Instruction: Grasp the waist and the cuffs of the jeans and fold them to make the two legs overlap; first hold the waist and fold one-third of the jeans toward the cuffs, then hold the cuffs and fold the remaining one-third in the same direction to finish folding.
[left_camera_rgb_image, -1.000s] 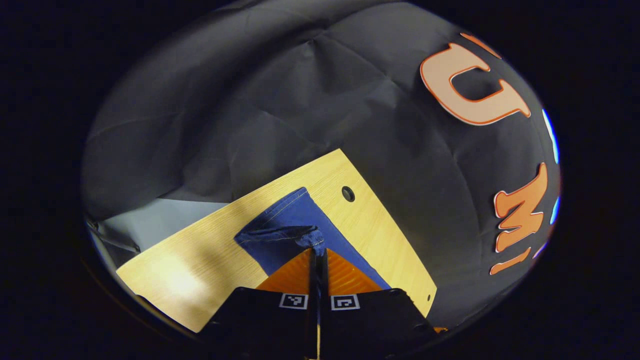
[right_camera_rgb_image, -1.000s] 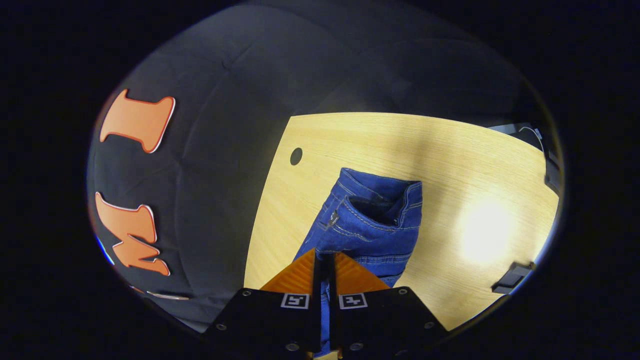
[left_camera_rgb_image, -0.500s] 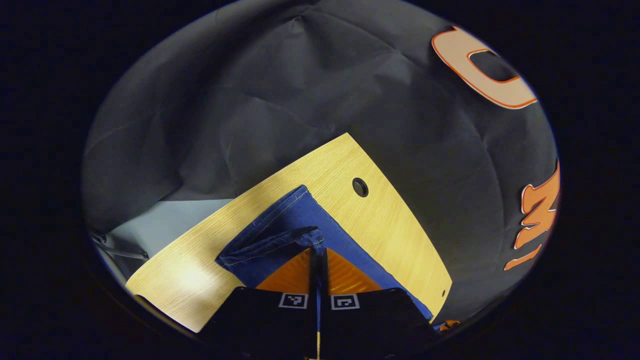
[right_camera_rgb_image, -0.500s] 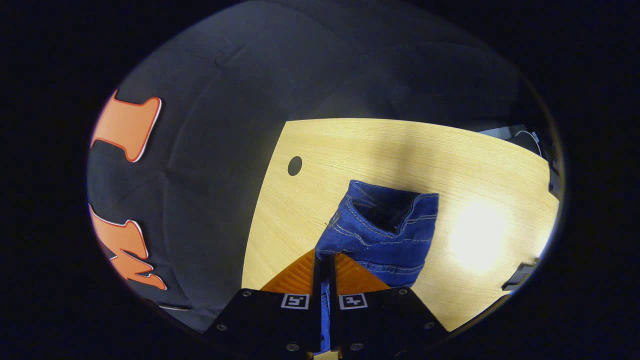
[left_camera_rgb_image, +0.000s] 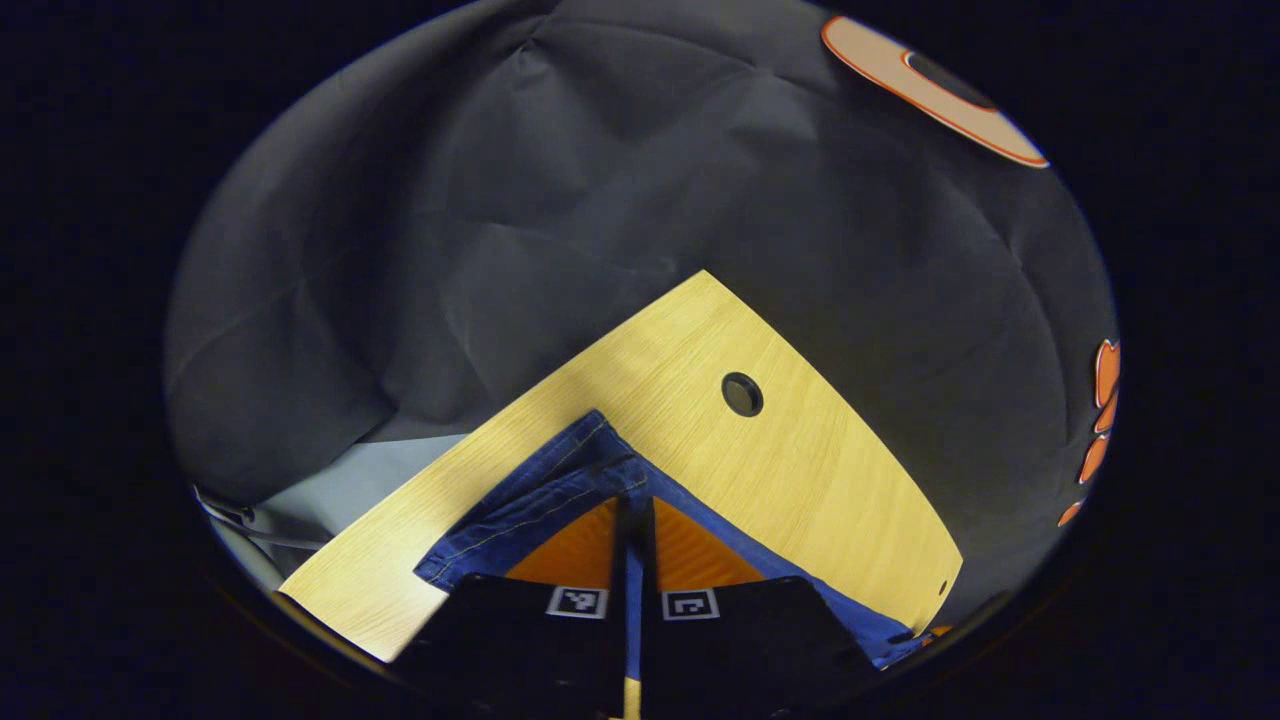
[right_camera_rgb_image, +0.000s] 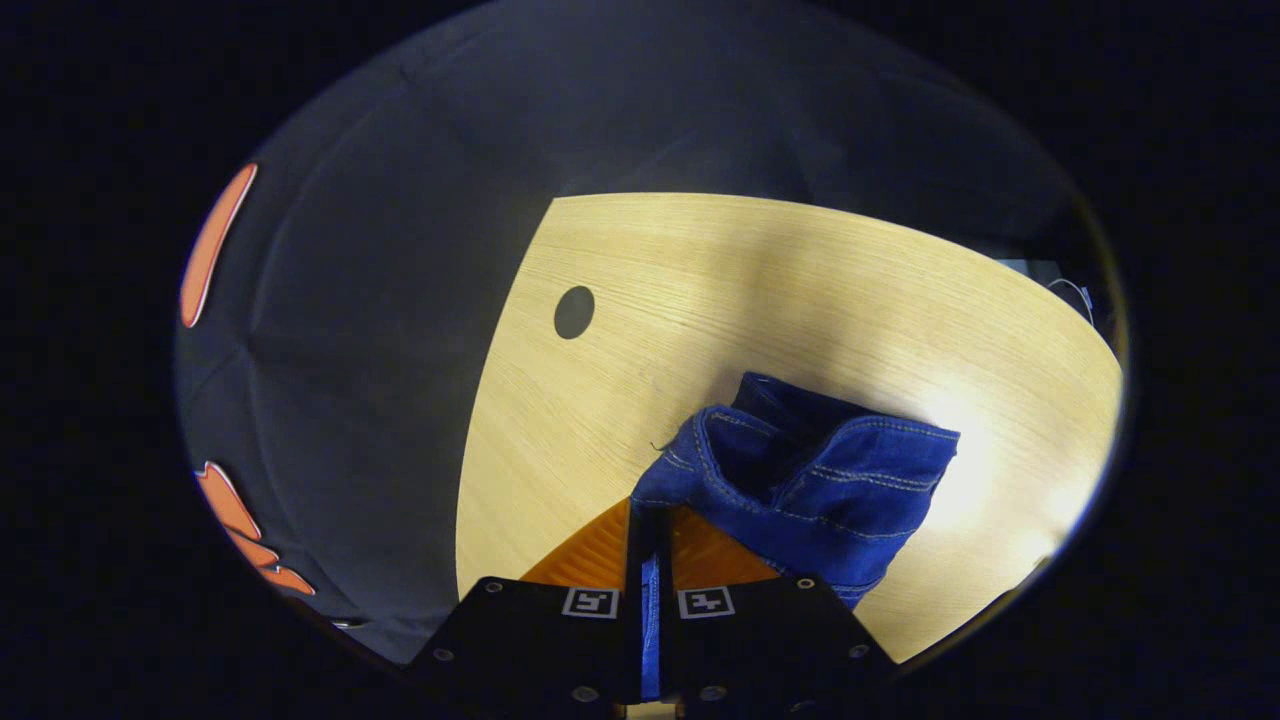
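The blue jeans lie on a light wooden table (left_camera_rgb_image: 800, 470). In the left gripper view, my left gripper (left_camera_rgb_image: 633, 505) is shut on a cuff of the jeans (left_camera_rgb_image: 545, 495), whose hem drapes over the fingers; the other leg runs flat beneath, toward the lower right. In the right gripper view, my right gripper (right_camera_rgb_image: 650, 515) is shut on the waist of the jeans (right_camera_rgb_image: 810, 480). The waistband bunches and hangs open to the right of the fingers, just above the table (right_camera_rgb_image: 780, 290).
A round cable hole (left_camera_rgb_image: 742, 393) sits in the table near the far corner, the same cable hole (right_camera_rgb_image: 574, 311) appearing left of the waist. Black cloth wall stands right behind the table edges. Grey floor (left_camera_rgb_image: 330, 490) shows beyond the left edge.
Both grippers have lowered toward the table while still gripping. The lifted cuff now lies flatter over the other leg, and the waist has sunk and spread to the right.
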